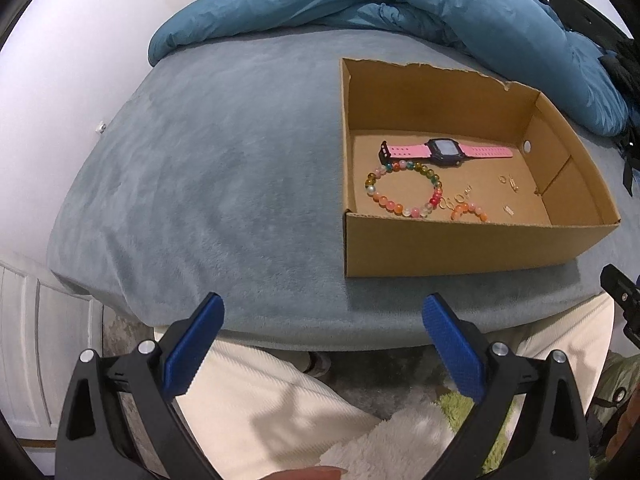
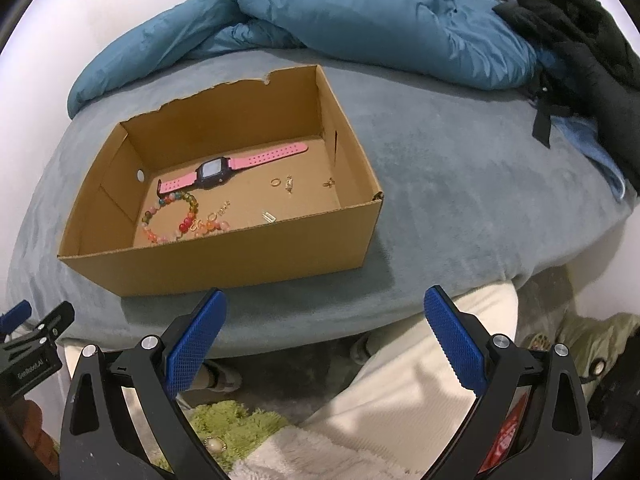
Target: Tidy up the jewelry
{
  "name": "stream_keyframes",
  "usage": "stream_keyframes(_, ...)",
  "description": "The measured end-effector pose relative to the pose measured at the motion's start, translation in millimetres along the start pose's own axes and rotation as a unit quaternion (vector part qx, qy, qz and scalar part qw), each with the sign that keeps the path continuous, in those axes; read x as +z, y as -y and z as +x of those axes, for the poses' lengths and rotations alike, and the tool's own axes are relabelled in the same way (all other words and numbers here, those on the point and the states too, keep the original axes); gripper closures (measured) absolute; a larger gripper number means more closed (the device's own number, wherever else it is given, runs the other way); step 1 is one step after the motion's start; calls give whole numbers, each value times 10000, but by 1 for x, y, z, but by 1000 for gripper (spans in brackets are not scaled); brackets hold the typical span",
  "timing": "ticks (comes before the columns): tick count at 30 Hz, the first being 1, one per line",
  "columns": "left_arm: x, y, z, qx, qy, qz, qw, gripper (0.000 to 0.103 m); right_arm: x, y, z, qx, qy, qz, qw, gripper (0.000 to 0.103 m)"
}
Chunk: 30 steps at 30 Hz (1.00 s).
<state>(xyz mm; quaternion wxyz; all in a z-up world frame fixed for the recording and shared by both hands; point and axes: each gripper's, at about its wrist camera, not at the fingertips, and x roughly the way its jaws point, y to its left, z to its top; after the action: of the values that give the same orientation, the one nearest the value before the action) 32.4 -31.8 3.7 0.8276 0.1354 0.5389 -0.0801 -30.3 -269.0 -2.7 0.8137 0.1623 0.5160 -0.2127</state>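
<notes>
An open cardboard box [image 1: 460, 244] [image 2: 224, 264] sits on a blue-grey bed. Inside lie a pink watch [image 1: 444, 151] [image 2: 232, 166], a multicoloured bead bracelet [image 1: 400, 194] [image 2: 176, 216], an orange bead bracelet [image 1: 470, 213] [image 2: 212, 226] and several small gold pieces [image 1: 508, 182] [image 2: 282, 182]. My left gripper [image 1: 322, 312] is open and empty, held before the bed's front edge, left of the box. My right gripper [image 2: 324, 306] is open and empty, just in front of the box's near right corner.
A rumpled blue duvet [image 1: 360, 4] [image 2: 360, 12] lies behind the box. Dark clothing [image 2: 580, 40] is at the back right. The person's cream trousers [image 2: 400, 392] and a green rug [image 2: 228, 424] are below the bed edge. A white wall [image 1: 60, 80] is at the left.
</notes>
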Motion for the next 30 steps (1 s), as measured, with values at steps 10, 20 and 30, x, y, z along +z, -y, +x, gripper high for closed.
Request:
stream_keyframes(10, 14, -6, 2, 31, 50, -156, 9999, 6, 13, -5, 3, -141, 42, -9, 9999, 8)
stream_keyframes(20, 16, -5, 4, -18, 14, -158, 9999, 6, 14, -8, 5, -170, -22, -133, 9998, 8)
stream_keyframes(30, 14, -2, 1, -54, 57, -145, 9999, 6, 12, -13, 2, -137, -6, -225, 9997, 8)
